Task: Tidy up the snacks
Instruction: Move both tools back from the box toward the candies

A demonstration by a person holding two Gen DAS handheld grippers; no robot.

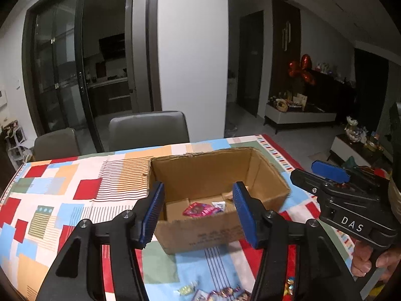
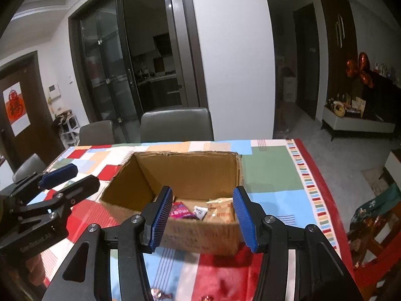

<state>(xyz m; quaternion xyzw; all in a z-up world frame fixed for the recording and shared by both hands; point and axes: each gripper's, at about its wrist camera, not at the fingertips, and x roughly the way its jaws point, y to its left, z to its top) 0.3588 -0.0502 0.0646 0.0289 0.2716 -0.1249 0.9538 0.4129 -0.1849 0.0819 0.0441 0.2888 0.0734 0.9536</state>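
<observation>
Spreading across the whole desk (image 2: pixel 270 175), a patchwork cloth of red, blue, green and orange blocks carries an open brown cardboard box (image 1: pixel 200 235) near its middle, with two grey padded chairs (image 1: pixel 147 130) behind the far edge. Both black tongs with blue ribbed pads hang just before the box's near wall, the left tongs (image 1: pixel 198 213) and the right tongs (image 2: pixel 201 215) each spread wide and holding nothing; inside the box lie a pink foil snack packet (image 1: pixel 199 209), a small white sachet (image 2: pixel 199 212) and a tan wrapped bar (image 2: pixel 220 210); a few loose wrapped candies (image 1: pixel 225 292) sit on the cloth at the near edge, outside the box.
</observation>
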